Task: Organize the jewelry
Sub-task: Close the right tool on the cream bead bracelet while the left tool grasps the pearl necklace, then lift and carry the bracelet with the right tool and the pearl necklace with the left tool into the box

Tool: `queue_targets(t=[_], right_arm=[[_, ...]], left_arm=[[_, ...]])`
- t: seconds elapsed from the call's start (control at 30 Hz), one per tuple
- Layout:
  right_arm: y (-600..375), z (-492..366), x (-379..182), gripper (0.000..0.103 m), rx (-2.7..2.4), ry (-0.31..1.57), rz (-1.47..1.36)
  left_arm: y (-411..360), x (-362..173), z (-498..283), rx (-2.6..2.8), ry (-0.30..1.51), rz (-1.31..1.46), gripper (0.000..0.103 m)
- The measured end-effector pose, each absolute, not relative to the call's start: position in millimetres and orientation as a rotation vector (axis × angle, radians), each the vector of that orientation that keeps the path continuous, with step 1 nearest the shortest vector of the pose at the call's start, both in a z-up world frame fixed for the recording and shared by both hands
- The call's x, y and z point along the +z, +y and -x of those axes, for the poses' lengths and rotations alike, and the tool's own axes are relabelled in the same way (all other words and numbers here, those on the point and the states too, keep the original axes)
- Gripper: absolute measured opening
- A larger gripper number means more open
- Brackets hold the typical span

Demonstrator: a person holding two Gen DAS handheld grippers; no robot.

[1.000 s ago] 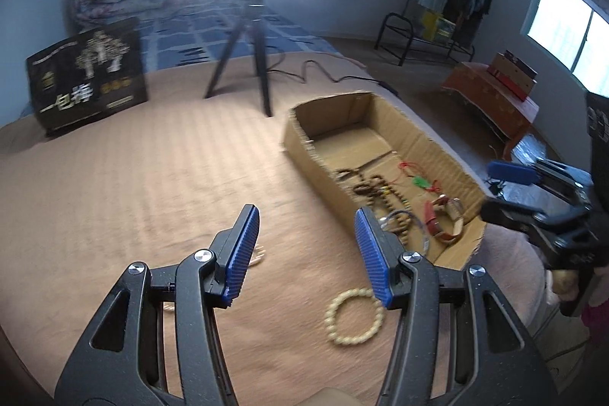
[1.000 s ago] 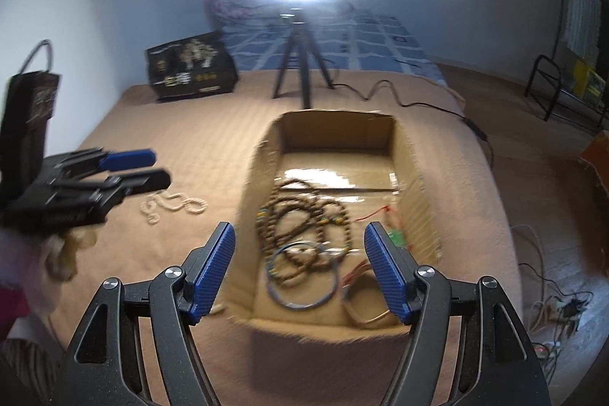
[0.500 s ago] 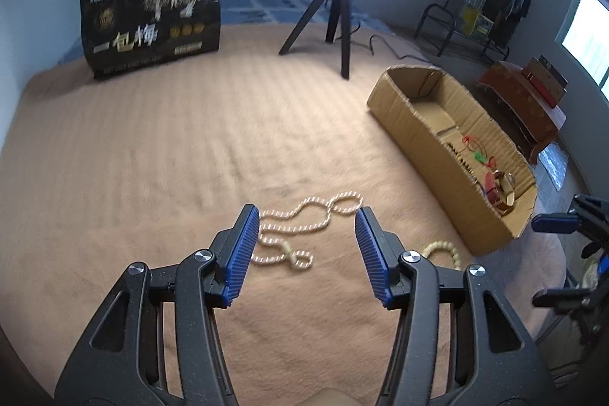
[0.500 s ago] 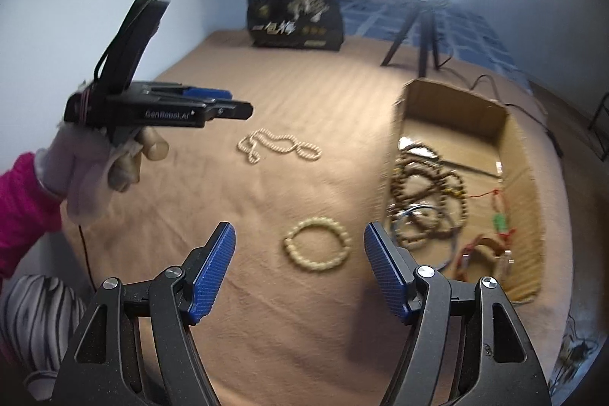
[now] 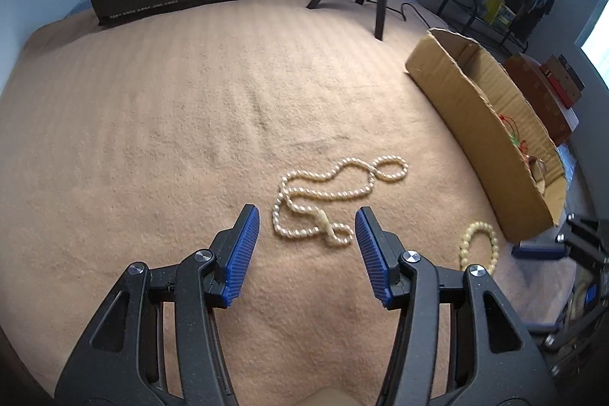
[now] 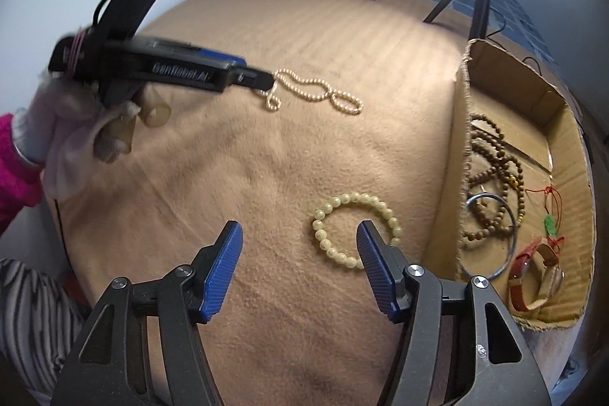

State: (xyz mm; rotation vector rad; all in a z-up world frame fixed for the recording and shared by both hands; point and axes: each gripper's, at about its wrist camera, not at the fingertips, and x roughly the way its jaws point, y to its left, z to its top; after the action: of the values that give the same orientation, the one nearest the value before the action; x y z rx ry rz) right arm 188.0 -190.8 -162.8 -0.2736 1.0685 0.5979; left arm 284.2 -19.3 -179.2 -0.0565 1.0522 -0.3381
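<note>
Left hand-held gripper [image 5: 307, 246] is open with nothing clamped; one pearl necklace [image 5: 335, 196] lies on the tan blanket [image 5: 152, 139] just ahead, its near loop between the blue pads. One cream bead bracelet [image 5: 480, 244] sits off to its right, by one cardboard box [image 5: 468, 124].

Right hand-held gripper [image 6: 298, 253], jaws closing, grips nothing yet; that bracelet [image 6: 356, 229] lies just ahead, partly behind the right pad. Only this view shows the box [image 6: 458, 147] contents: brown bead strands [image 6: 491, 170], one metal bangle [image 6: 491, 234], one red-strapped watch [image 6: 540, 269], plus a gloved hand [image 6: 72, 124].
</note>
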Motion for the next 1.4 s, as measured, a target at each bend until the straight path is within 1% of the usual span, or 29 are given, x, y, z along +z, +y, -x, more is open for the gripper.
queue_targets(t=[0.17,0.37,0.6,0.7,0.77,0.8,0.87,0.9,0.93,0.97,1.0,1.07,1.1,1.13,1.17,1.4], right_arm=[[-182,-192,-170,0.058,0.601,1.084,0.304],[-179,-199,-179,0.058,0.59,1.114,0.308],[-173,-206,-191,0.058,0.561,1.151,0.346],[-169,-210,-197,0.058,0.555,1.161,0.36],[-168,-211,-199,0.058,0.553,1.168,0.358],[-168,-212,-200,0.058,0.551,1.172,0.355],[-167,-213,-200,0.058,0.546,1.176,0.351],[-167,-212,-201,0.055,0.543,1.178,0.352],[-166,-212,-201,0.046,0.539,1.183,0.356],[-165,-213,-201,0.04,0.541,1.187,0.354],[-164,-214,-201,0.035,0.545,1.192,0.348],[-166,-217,-200,0.02,0.542,1.199,0.336],[-164,-218,-200,0.018,0.539,1.201,0.333],[-166,-220,-200,0.012,0.537,1.202,0.327],[-168,-221,-200,0.008,0.536,1.202,0.317],[-177,-227,-201,0.006,0.536,1.194,0.282]], left_arm=[[-24,-188,-296,-0.328,1.072,0.033,0.054],[-33,-200,-305,-0.334,1.101,-0.02,0.054],[-35,-205,-309,-0.333,1.092,-0.029,0.054],[-37,-206,-309,-0.331,1.083,-0.054,0.049],[-36,-206,-311,-0.329,1.081,-0.056,0.038],[-35,-205,-311,-0.327,1.081,-0.053,0.034],[-33,-205,-313,-0.324,1.082,-0.042,0.021],[-32,-205,-314,-0.322,1.082,-0.037,0.018],[-31,-205,-314,-0.322,1.082,-0.033,0.014],[-31,-205,-314,-0.324,1.08,-0.03,0.01],[-31,-205,-313,-0.328,1.077,-0.033,0.008],[-33,-205,-311,-0.327,1.071,-0.037,0.006],[-33,-204,-310,-0.326,1.068,-0.036,0.006],[-33,-204,-309,-0.327,1.066,-0.032,0.005],[-33,-204,-309,-0.328,1.065,-0.027,0.005],[-31,-198,-303,-0.335,1.059,0.01,0.005]])
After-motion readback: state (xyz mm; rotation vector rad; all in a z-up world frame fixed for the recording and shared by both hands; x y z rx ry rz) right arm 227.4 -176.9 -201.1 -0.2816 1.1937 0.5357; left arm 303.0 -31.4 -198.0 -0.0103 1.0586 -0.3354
